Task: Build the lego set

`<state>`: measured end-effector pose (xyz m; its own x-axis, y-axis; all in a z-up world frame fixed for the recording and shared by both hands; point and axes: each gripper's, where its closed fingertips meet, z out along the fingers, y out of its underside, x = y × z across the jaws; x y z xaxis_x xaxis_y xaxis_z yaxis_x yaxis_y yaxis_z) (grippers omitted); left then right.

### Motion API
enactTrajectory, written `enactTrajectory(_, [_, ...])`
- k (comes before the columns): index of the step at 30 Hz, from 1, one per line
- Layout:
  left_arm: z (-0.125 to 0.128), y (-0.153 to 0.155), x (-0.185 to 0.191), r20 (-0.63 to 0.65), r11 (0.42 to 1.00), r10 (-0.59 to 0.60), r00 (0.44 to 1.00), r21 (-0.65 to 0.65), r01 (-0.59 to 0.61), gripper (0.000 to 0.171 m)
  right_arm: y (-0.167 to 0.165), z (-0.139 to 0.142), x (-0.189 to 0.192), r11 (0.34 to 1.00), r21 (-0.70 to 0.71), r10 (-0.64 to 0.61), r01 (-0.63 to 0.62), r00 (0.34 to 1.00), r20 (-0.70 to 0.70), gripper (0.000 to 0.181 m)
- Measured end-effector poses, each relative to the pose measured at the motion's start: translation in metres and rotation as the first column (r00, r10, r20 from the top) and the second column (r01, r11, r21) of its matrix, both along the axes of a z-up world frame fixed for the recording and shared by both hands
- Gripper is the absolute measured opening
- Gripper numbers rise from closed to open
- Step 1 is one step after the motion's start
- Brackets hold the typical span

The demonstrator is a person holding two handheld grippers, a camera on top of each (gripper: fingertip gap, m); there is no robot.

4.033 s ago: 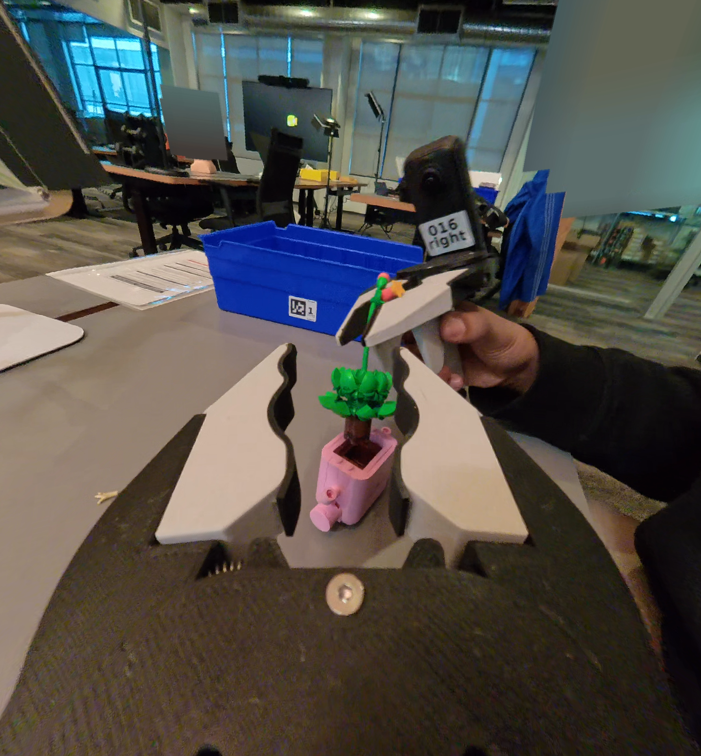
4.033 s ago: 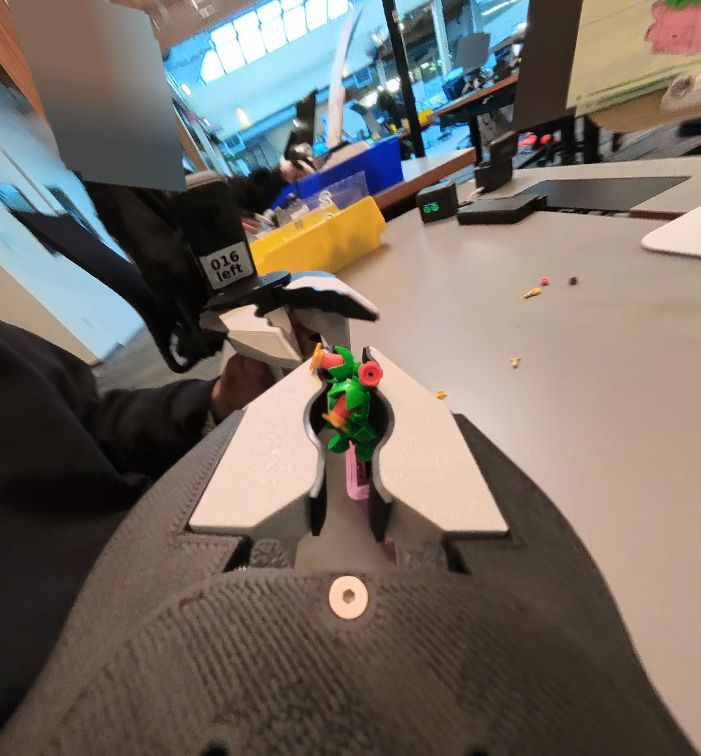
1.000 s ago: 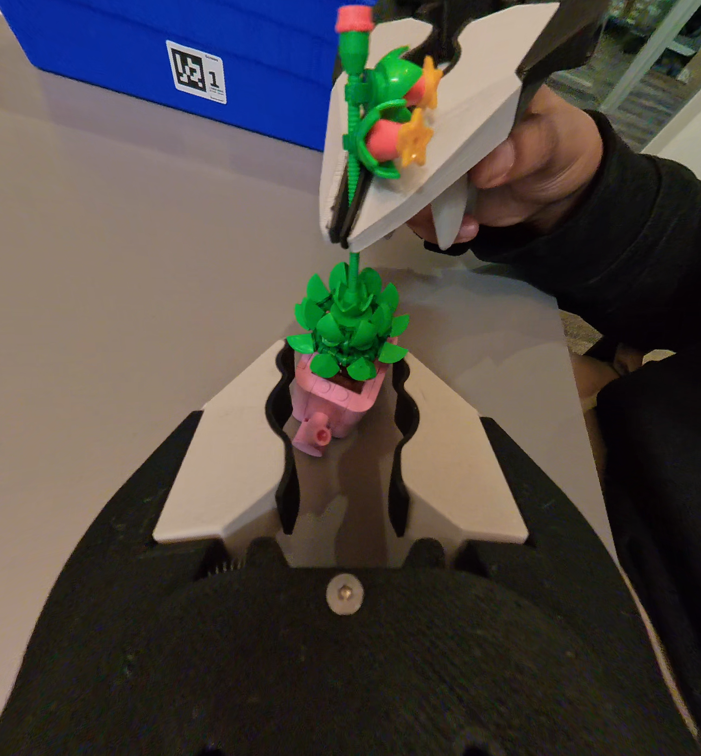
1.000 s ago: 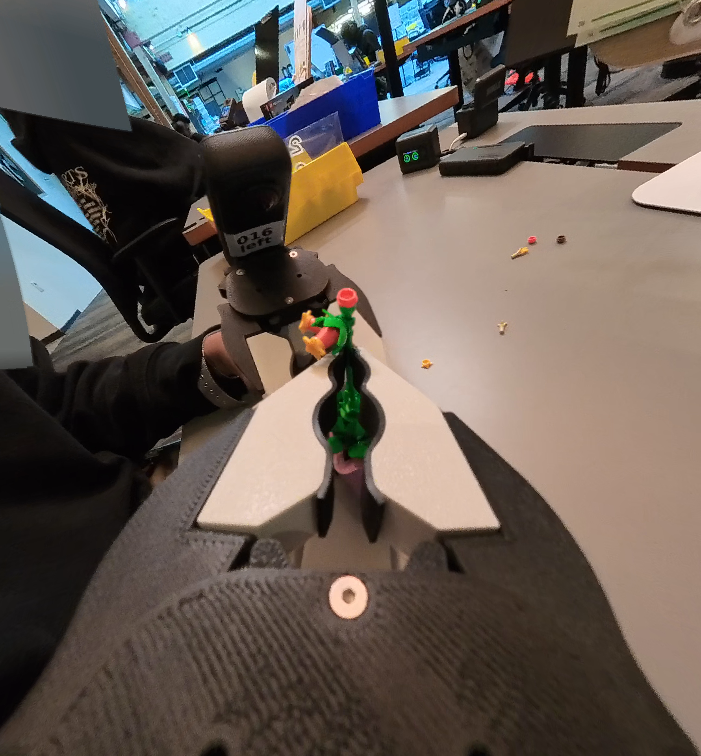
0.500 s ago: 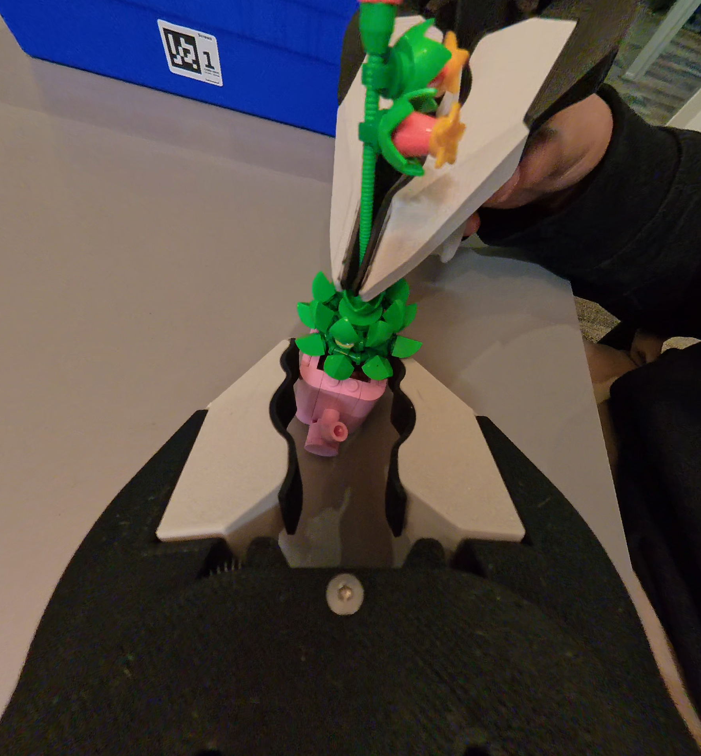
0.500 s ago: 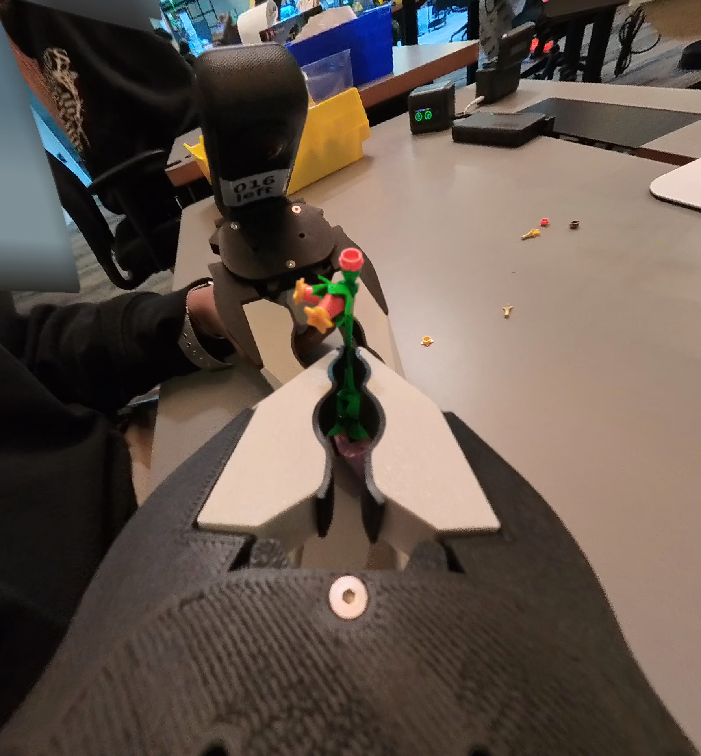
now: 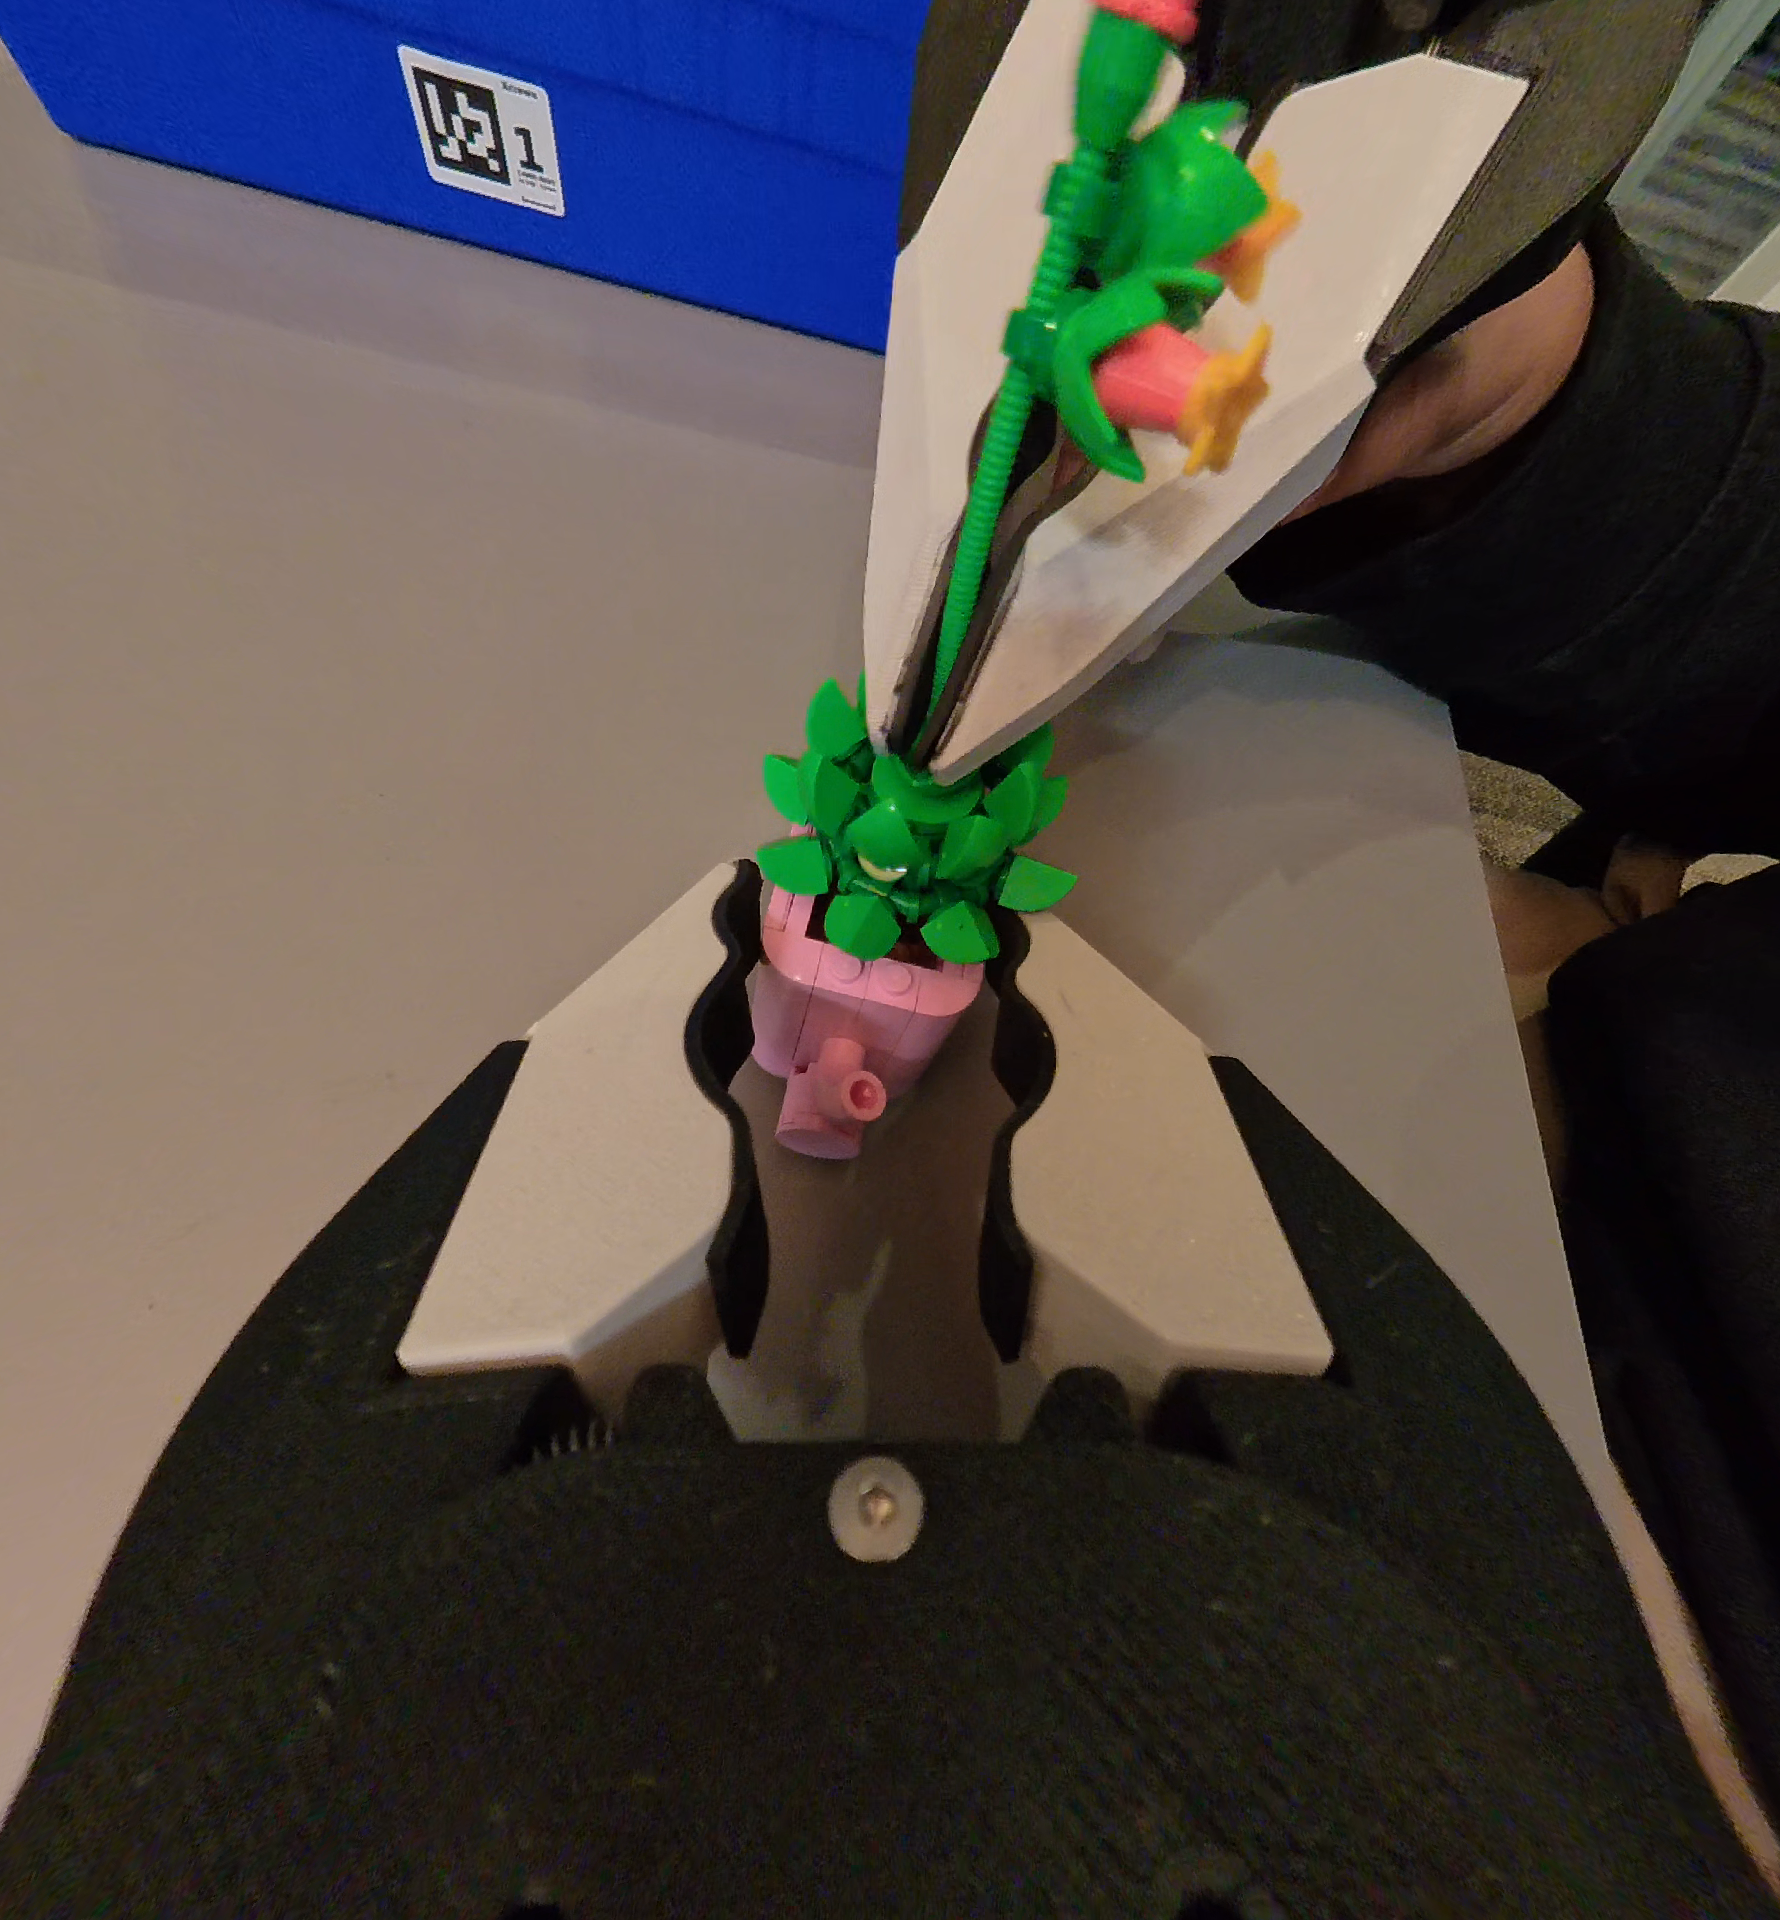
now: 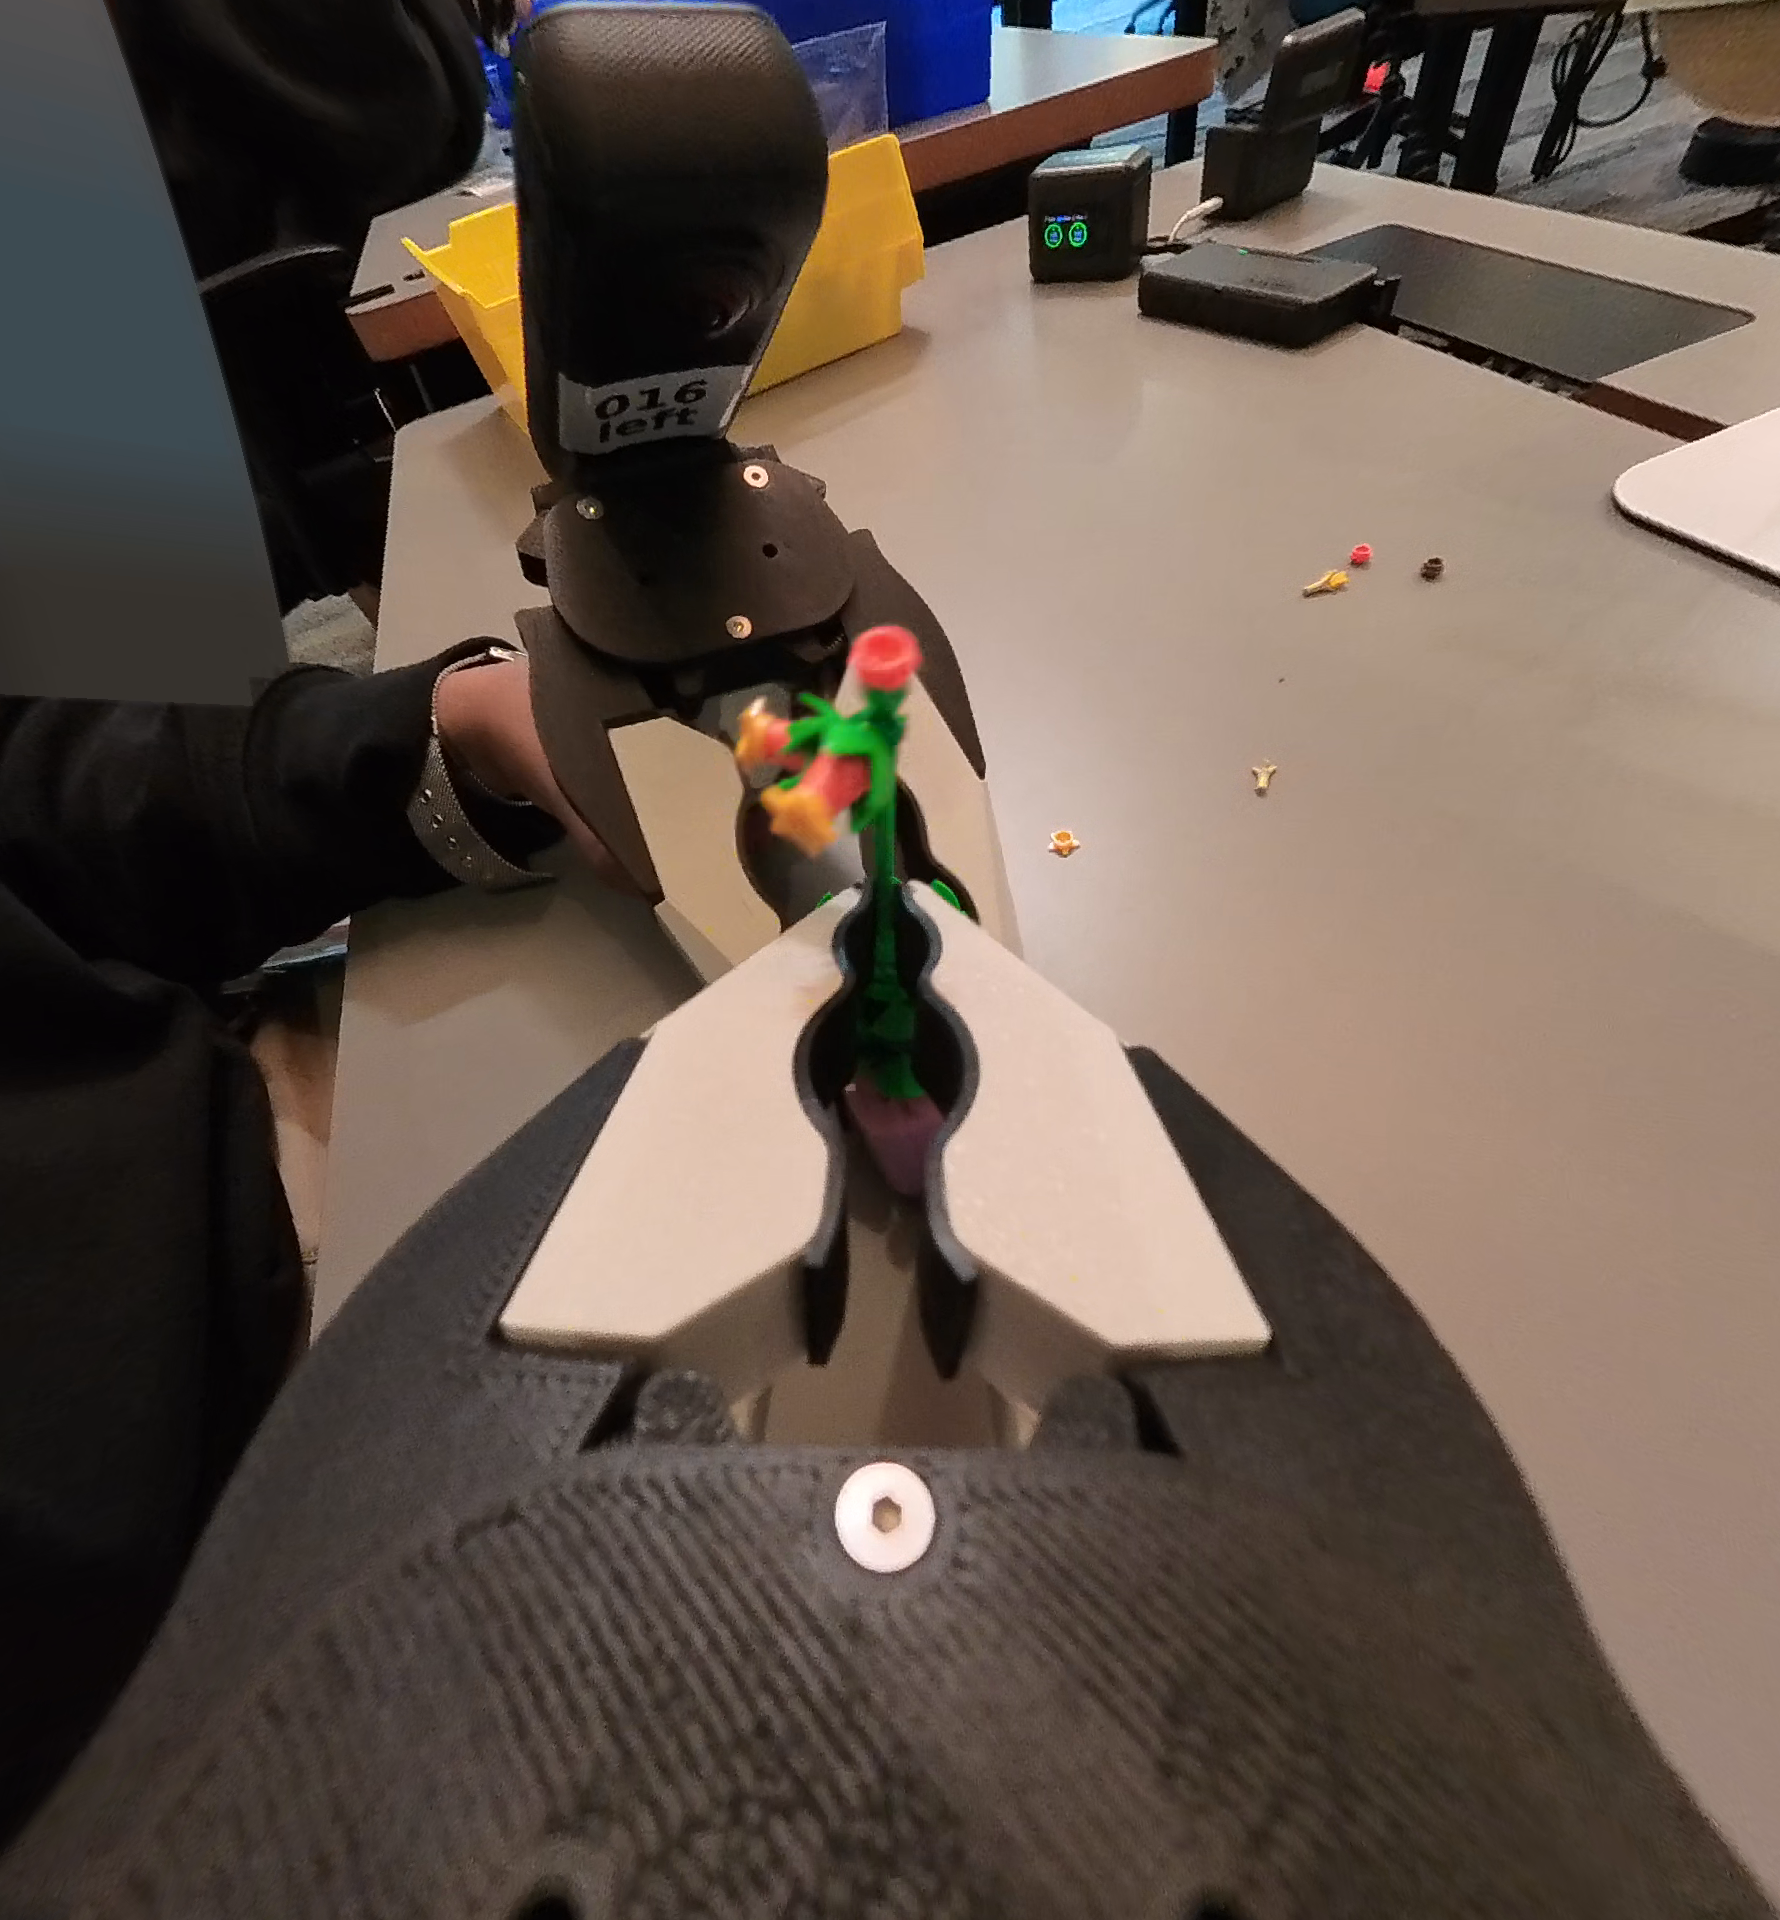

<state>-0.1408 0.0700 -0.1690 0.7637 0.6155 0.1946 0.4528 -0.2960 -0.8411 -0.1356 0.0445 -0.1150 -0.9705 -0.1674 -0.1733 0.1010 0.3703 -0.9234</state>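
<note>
A pink lego pot (image 7: 855, 1013) topped with green leaves (image 7: 907, 842) stands on the grey table between my left gripper's jaws. My left gripper (image 7: 870, 914) is shut on the pot. My right gripper (image 7: 917, 753) comes down from above, shut on a green flower stem (image 7: 979, 520) with pink and orange blooms (image 7: 1166, 384). Its tips touch the leaves and hide the stem's lower end. In the right wrist view my right gripper (image 8: 881, 909) holds the stem (image 8: 881, 831) upright, with the pot (image 8: 896, 1132) dim between its jaws. The left gripper's fingers (image 8: 657, 821) show just behind.
A blue bin (image 7: 709, 114) stands behind the pot. A yellow bin (image 8: 844, 270), black devices (image 8: 1260, 291) and a white pad (image 8: 1759, 499) sit farther off. Small loose lego pieces (image 8: 1327, 582) lie on the table. The table edge (image 7: 1488, 883) and a dark sleeve are on the right. About 6 cm separates my left fingertips from my right.
My right gripper has lowered the flower stem until its tips touch the leaves. My left gripper, wide open four seconds ago, has shut on the pot and tilted downward.
</note>
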Motion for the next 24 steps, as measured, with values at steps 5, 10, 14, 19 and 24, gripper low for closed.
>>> enactTrajectory(5, [-0.002,0.002,0.003,0.024,1.0,-0.016,1.0,0.008,0.016,0.042,-0.001,-0.001,0.001,1.0,-0.01,0.01,-0.01,1.0,-0.006,0.0])
enactTrajectory(10, [-0.002,0.002,0.005,0.036,1.0,-0.016,0.999,0.013,0.016,0.042,-0.002,-0.001,0.002,0.999,-0.011,0.031,-0.033,0.99,-0.138,0.0])
enactTrajectory(14, [-0.004,0.0,0.004,0.041,1.0,-0.005,0.999,0.005,0.004,0.042,-0.004,-0.001,0.0,0.999,-0.021,0.028,-0.033,0.98,-0.197,0.0])
enactTrajectory(19, [-0.006,-0.002,0.007,0.053,1.0,-0.01,0.999,-0.008,0.01,0.045,-0.004,-0.001,0.003,0.996,-0.058,0.053,-0.064,0.984,-0.172,0.0])
enactTrajectory(24, [-0.006,-0.002,0.008,0.063,1.0,-0.013,0.998,0.001,0.013,0.044,-0.001,0.002,0.013,0.983,-0.093,0.137,-0.158,0.971,-0.196,0.0])
